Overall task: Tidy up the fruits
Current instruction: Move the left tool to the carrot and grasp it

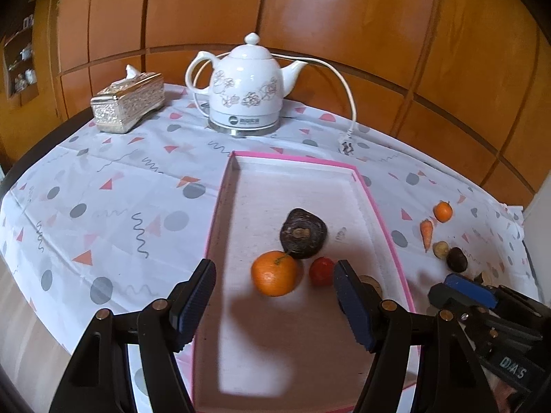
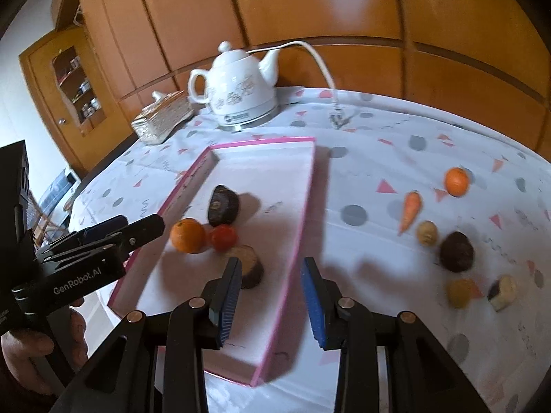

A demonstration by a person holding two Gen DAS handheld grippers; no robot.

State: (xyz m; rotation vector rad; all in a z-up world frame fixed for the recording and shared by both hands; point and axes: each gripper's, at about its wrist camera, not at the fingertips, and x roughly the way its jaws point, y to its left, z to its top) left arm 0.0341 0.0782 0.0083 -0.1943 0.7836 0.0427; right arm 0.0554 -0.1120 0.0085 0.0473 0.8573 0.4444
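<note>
A pink-rimmed white tray (image 1: 220, 206) holds an orange (image 1: 274, 273), a dark round fruit (image 1: 303, 233), a small red tomato (image 1: 321, 271) and a cut dark piece (image 2: 249, 265). My left gripper (image 1: 275, 304) hangs open over the tray's near part, the orange just beyond its fingertips, nothing between them. My right gripper (image 2: 272, 304) is open above the tray's right rim (image 2: 303, 213), empty, with the cut piece just past its left finger. On the cloth to the right lie a second orange (image 2: 457, 181), a carrot (image 2: 409, 211), another dark fruit (image 2: 456, 251) and several small pieces.
A white teapot (image 1: 244, 86) on its base with a cord and plug (image 1: 346, 146) stands behind the tray. A gold tissue box (image 1: 127, 103) sits at the back left. A wooden panelled wall runs behind the table. A hand (image 2: 20, 351) holds the left gripper.
</note>
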